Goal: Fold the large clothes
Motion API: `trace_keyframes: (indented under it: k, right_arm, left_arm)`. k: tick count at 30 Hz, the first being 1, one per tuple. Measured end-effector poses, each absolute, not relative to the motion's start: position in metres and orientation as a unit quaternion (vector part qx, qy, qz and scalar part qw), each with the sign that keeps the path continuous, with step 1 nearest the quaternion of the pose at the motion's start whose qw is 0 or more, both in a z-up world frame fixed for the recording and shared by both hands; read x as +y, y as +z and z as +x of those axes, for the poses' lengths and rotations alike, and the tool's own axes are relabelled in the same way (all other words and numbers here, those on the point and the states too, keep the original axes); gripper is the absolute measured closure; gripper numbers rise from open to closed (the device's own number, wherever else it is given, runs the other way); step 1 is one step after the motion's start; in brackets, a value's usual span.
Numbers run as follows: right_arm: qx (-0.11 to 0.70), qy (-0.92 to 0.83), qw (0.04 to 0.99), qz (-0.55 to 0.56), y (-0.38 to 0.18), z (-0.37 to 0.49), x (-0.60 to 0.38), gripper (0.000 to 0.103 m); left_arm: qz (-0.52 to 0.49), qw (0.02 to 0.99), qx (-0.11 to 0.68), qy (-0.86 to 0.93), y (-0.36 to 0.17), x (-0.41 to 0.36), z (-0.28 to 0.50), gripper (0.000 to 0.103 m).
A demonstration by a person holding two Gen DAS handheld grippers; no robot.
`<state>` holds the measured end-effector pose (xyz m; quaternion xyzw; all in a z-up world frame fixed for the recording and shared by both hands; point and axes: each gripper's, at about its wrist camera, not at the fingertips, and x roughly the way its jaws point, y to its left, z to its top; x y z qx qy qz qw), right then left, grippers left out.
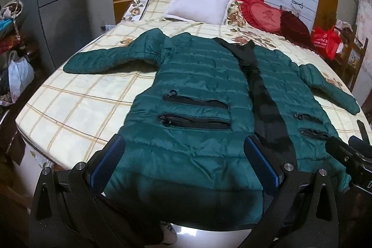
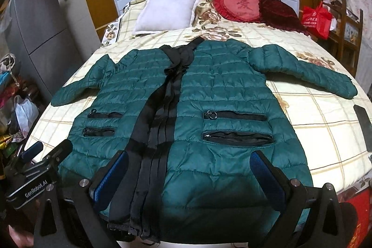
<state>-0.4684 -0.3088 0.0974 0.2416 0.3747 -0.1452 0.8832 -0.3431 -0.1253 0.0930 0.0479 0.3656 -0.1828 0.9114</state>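
Observation:
A long dark green quilted coat (image 1: pixel 193 76) (image 2: pixel 220 90) lies flat and face up on the bed, both sleeves spread out, a black zip placket (image 2: pixel 162 108) down its middle. Its hem hangs at the near bed edge. My left gripper (image 1: pixel 186 159) is open, its blue pads over the hem of the coat's left half. My right gripper (image 2: pixel 188 173) is open over the hem of the right half, straddling the placket. Neither holds anything. The right gripper's body shows in the left wrist view (image 1: pixel 348 155), the left one's in the right wrist view (image 2: pixel 39 166).
The bed (image 1: pixel 76 108) has a cream checked floral sheet. A white pillow (image 2: pixel 167 12) and red cushions (image 2: pixel 241 6) lie at its head. A dark flat object (image 2: pixel 363 124) lies at the bed's right edge. Bags (image 1: pixel 18 76) stand on the floor left; a red bag (image 2: pixel 316 18) far right.

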Motion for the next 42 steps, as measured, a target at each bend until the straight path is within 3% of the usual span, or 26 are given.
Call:
trace_keyframes:
  k: [42]
  right_arm:
    - [0.389,-0.169,0.871,0.247,0.091,-0.476,-0.307,0.0]
  left_arm:
    - [0.055,0.904,0.378,-0.19,0.089,-0.135,-0.346,0.001]
